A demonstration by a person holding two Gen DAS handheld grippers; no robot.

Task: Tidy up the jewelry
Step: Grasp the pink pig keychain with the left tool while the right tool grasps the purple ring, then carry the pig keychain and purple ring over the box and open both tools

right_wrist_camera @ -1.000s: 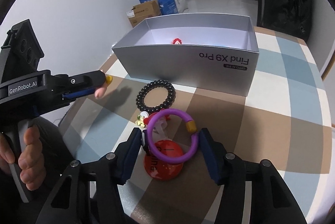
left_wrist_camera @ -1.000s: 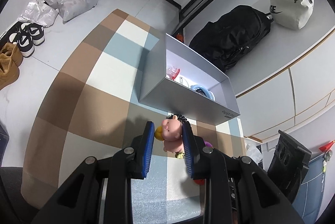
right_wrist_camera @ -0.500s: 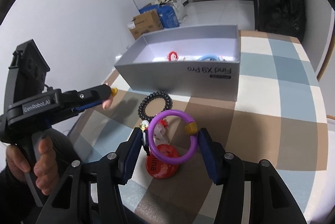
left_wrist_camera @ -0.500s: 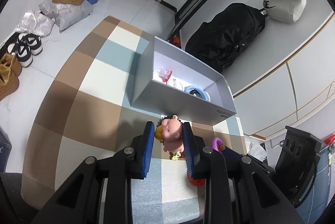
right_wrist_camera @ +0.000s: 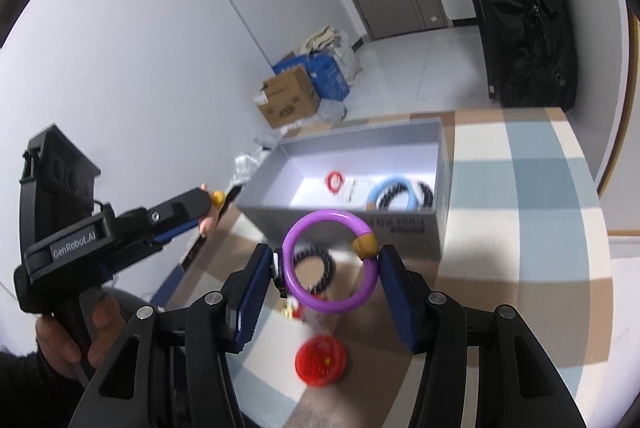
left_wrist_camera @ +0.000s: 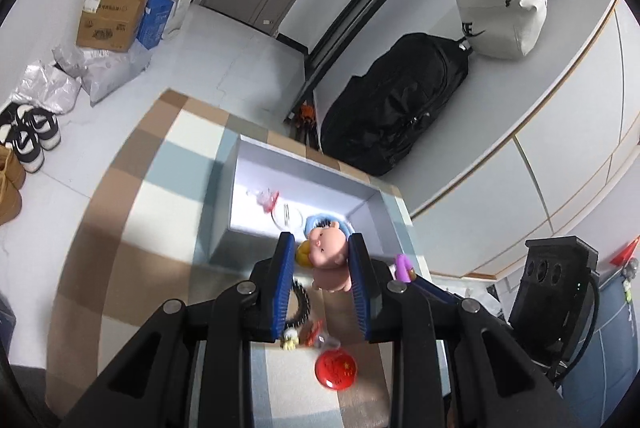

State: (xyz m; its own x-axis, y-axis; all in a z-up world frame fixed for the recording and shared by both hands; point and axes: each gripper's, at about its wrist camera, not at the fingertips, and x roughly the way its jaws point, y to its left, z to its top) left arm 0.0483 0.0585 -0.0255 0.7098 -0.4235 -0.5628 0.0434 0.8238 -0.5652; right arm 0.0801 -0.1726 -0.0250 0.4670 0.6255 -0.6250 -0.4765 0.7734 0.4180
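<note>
My left gripper (left_wrist_camera: 321,282) is shut on a pink pig charm (left_wrist_camera: 327,260) with a yellow bit at its side, held above the near wall of the grey box (left_wrist_camera: 212,228). In the right wrist view that left gripper (right_wrist_camera: 212,210) shows at the left, pig charm (right_wrist_camera: 208,224) at its tips. My right gripper (right_wrist_camera: 330,276) is shut on a purple ring bracelet (right_wrist_camera: 332,266) with a tan bead, lifted over the checked mat. The grey box (right_wrist_camera: 400,228) holds a red coil, a blue ring and dark beads. A black bead bracelet (right_wrist_camera: 320,264) and a red round tag (right_wrist_camera: 320,360) lie on the mat.
The checked mat (left_wrist_camera: 132,212) covers the table. A black backpack (left_wrist_camera: 392,108) and a white bag (left_wrist_camera: 500,12) hang beyond the box. Cardboard boxes (left_wrist_camera: 112,20), plastic bags and shoes (left_wrist_camera: 32,132) lie on the floor at left. A hand (right_wrist_camera: 68,336) grips the left handle.
Both grippers have risen with their items still held. The pig charm now hangs over the box's near edge, and the purple ring has lifted off the mat toward the box.
</note>
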